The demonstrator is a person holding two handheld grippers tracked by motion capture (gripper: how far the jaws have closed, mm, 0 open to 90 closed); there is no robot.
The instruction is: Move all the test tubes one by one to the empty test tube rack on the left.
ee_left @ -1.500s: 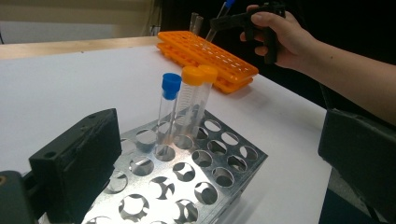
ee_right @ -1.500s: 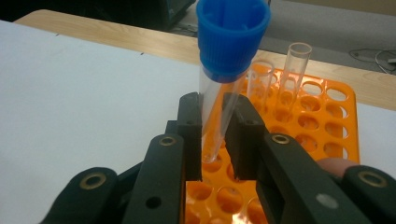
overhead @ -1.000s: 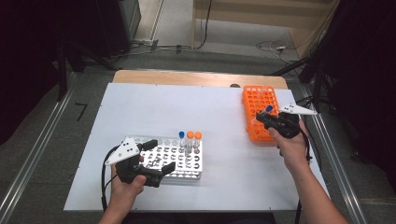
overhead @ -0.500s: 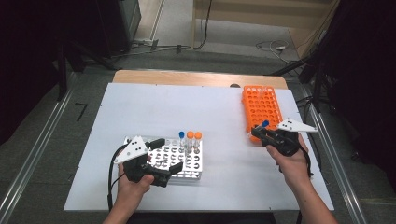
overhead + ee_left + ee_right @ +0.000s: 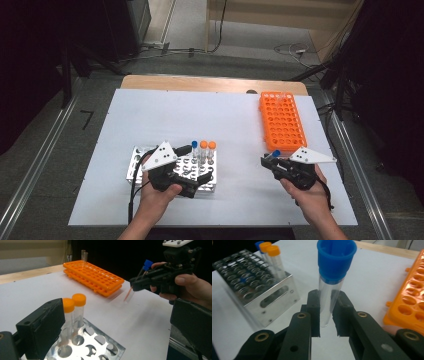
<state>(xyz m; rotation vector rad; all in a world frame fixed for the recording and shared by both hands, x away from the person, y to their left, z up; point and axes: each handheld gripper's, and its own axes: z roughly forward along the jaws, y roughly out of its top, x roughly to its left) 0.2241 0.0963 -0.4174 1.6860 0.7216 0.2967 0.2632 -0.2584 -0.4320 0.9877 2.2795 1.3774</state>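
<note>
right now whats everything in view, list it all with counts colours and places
table top: 1, white, on a wooden table
metal rack: 1, silver, near left, under the left tongs
orange-capped tubes: 2, clear, upright in the metal rack's far edge
blue-capped tube in rack: 1, beside the orange-capped pair
orange rack: 1, far right
clear tubes: 2, uncapped, at the orange rack's far end
blue-capped tube: 1, clear, gripped by the right tongs
left tongs: black, over the metal rack
right tongs: black, shut on the tube
</note>
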